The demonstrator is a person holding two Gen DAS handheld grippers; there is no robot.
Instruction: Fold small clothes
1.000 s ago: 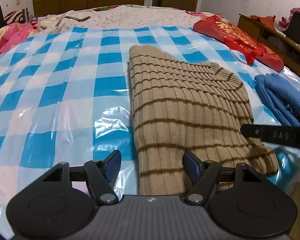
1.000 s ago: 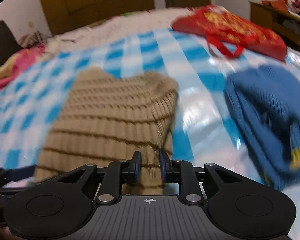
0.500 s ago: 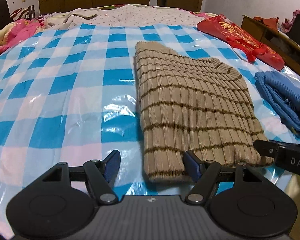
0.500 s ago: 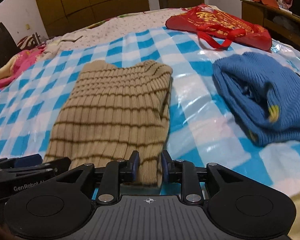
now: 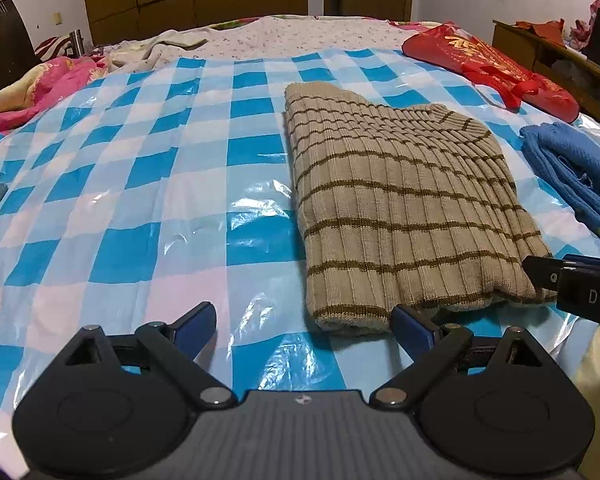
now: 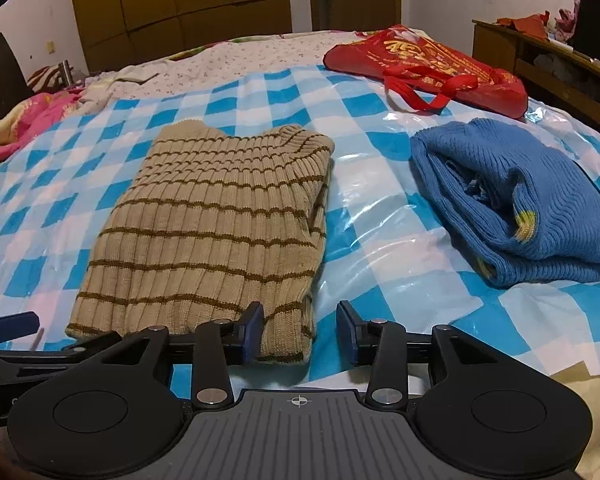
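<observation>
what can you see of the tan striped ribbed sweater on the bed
The tan ribbed knit sweater with thin brown stripes lies flat on the blue-and-white checked plastic sheet, folded into a rough rectangle, ribbed collar at the far end, hem nearest the cameras. Its right side shows stacked folded layers. The open right gripper sits at the near right corner, the open left gripper by the near left corner; neither grips it.

Two matching black hand-held tongs with blue pads

Each of the left tongs (image 5: 302, 326) and right tongs (image 6: 300, 330) has a ribbed grey centre plate marked with a small crosshair, two round black discs at the sides, silver pivot screws on black link arms, and white lettering along the body's side
</observation>
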